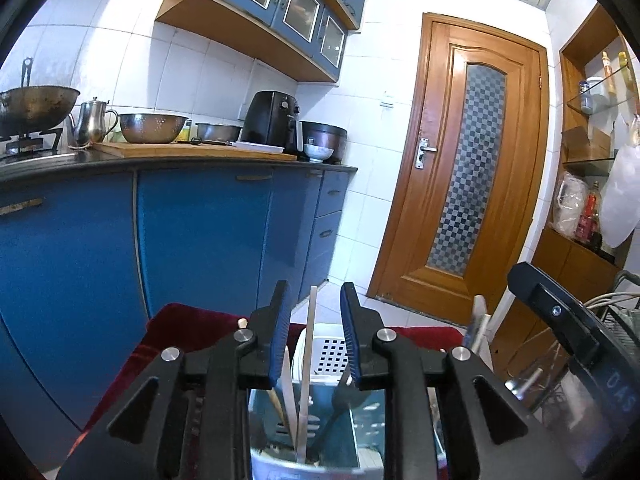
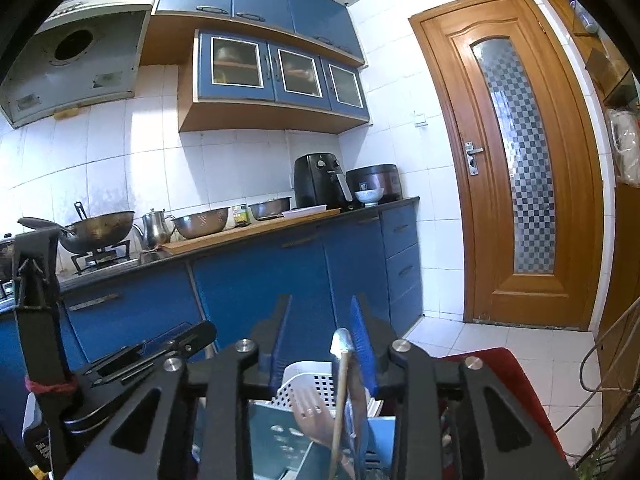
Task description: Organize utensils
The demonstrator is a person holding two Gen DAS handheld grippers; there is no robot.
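The left gripper [image 1: 314,312] points out over a blue holder [image 1: 360,432] that sits at 6 o'clock in the left wrist view. Its two blue fingers [image 1: 351,332] are spread apart with a gap between them. A pale flat stick [image 1: 309,360] stands up in that gap, and nothing is pressing on it. Beside the stick, down in the holder, are a wooden handle [image 1: 276,400] at 7 o'clock and a black fork [image 1: 345,394] at 5 o'clock of the gap. Behind the holder is a white basket [image 1: 330,350] with little holes, on a red cloth [image 1: 184,328]. In the right wrist view the right gripper [image 2: 320,320] also has its fingers [image 2: 362,344] spread apart. A spoon [image 2: 341,340] with a shiny head and a thin wooden handle stands in the gap, close to the finger on the 3 o'clock side, but I cannot tell if it touches. It leans down into the blue holder [image 2: 276,432] at 6 o'clock, next to a pale flat spatula [image 2: 310,412]. The white basket [image 2: 308,380] is just behind. Far off at 12 o'clock are the blue cabinets [image 2: 248,284] and the counter [image 2: 256,228] with bowls and a kettle. The brown door [image 2: 516,160] is at 2 o'clock.
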